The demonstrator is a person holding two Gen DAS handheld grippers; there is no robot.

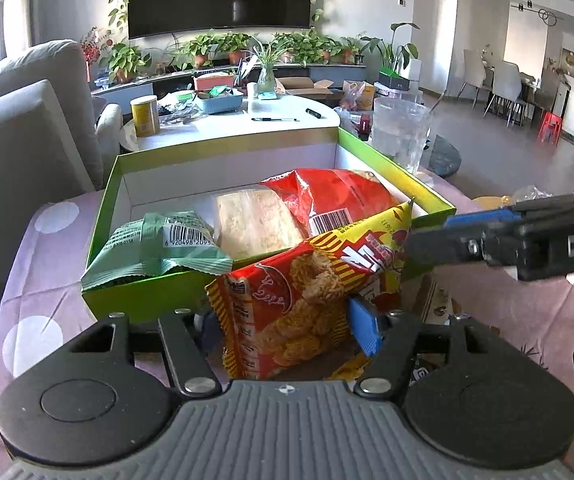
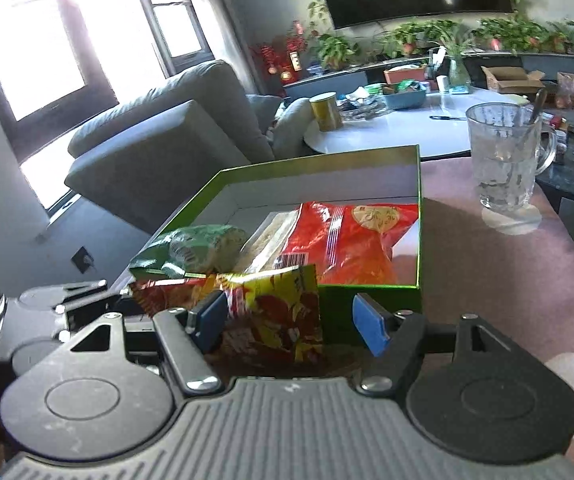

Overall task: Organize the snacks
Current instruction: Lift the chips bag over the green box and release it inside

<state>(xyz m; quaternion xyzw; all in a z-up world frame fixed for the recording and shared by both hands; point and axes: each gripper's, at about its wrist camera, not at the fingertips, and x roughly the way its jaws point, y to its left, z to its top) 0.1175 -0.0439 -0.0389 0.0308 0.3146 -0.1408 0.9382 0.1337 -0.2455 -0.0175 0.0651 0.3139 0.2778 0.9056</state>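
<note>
Crinkly red-and-yellow noodle snack packet (image 1: pixel 307 300) is leaning against the green cardboard box's (image 1: pixel 147 300) front wall, clamped by the left gripper (image 1: pixel 287 328); the right gripper (image 2: pixel 291 322) is waiting spread. Slippery foil risks sliding free during lifting.

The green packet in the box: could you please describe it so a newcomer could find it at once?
Start at the green box on the pink tablecloth. The green packet lies in its near left corner, drooping over the front wall, beside the clear packet and the red bag. It is the only green wrapper, with a white barcode on top.
</note>
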